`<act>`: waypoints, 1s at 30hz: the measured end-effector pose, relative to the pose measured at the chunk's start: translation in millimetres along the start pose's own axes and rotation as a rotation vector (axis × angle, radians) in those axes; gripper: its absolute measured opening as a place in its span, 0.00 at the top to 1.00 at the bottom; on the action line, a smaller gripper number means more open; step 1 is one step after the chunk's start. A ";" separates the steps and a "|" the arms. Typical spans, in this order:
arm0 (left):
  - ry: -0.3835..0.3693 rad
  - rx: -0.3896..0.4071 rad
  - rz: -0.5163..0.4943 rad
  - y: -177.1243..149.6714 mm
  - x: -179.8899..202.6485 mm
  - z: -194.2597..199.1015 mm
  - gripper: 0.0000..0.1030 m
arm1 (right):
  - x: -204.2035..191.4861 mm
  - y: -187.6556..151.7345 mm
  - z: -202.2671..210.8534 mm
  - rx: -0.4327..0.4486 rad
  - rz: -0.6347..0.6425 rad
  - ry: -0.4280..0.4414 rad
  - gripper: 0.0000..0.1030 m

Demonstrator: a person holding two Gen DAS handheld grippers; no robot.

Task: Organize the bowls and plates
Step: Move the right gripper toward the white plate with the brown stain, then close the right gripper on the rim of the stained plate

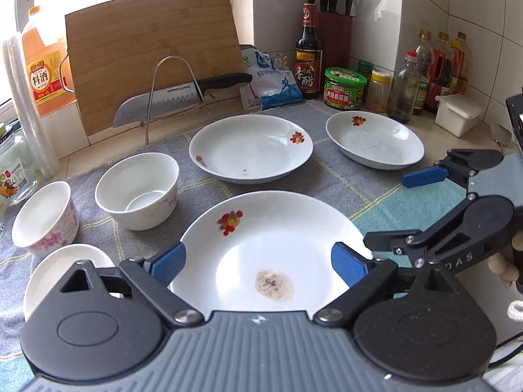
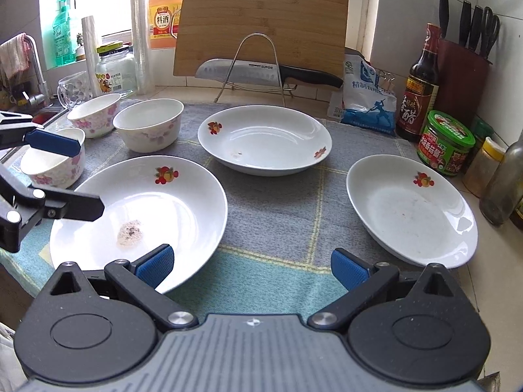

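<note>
**Inspector A:** Left wrist view: the left gripper [image 1: 258, 261] stands wide open over the near plate [image 1: 261, 228], its blue pads apart and holding nothing. A brownish stain sits in that plate. The right gripper [image 1: 385, 209] enters at the edge; one blue pad shows, the other finger is dark, and a person's fingers grip its handle.

**Inspector B:** Right wrist view: the right gripper [image 2: 253, 264] is open and empty above the checked cloth [image 2: 271, 219], between the near plate [image 2: 157, 202] and the right plate [image 2: 412, 209]. Only this view shows the tap and green soap bottle [image 2: 63, 32].

**Inspector A:** The third bowl [image 1: 62, 274] is cut off by my gripper.

**Inspector B:** Confirmed; here it [image 2: 54, 166] is partly hidden behind the left gripper [image 2: 78, 176].
</note>
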State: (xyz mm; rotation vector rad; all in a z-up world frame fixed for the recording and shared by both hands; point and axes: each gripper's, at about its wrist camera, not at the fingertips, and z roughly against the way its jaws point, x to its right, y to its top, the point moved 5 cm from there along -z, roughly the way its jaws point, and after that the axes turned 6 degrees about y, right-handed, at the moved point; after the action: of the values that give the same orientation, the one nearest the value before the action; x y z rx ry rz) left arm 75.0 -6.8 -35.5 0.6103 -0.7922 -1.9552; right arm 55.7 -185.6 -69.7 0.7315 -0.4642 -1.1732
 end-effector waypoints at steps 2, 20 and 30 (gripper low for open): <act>0.001 -0.013 -0.009 -8.3 -5.8 4.1 0.07 | -5.9 3.4 -4.5 -0.002 -0.002 0.019 0.00; -0.105 -0.107 0.008 -53.2 -33.2 -0.5 0.05 | -46.5 13.0 -36.9 -0.091 -0.004 0.093 0.00; -0.164 -0.134 -0.095 -66.9 -20.9 -9.6 0.05 | -46.3 13.0 -41.6 -0.126 0.009 0.119 0.00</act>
State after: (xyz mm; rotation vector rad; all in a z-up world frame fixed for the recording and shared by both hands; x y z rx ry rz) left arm 53.5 34.2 -89.0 0.4183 -0.7362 -2.1468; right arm 76.8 -128.2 -86.9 0.6852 -0.2915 -1.1331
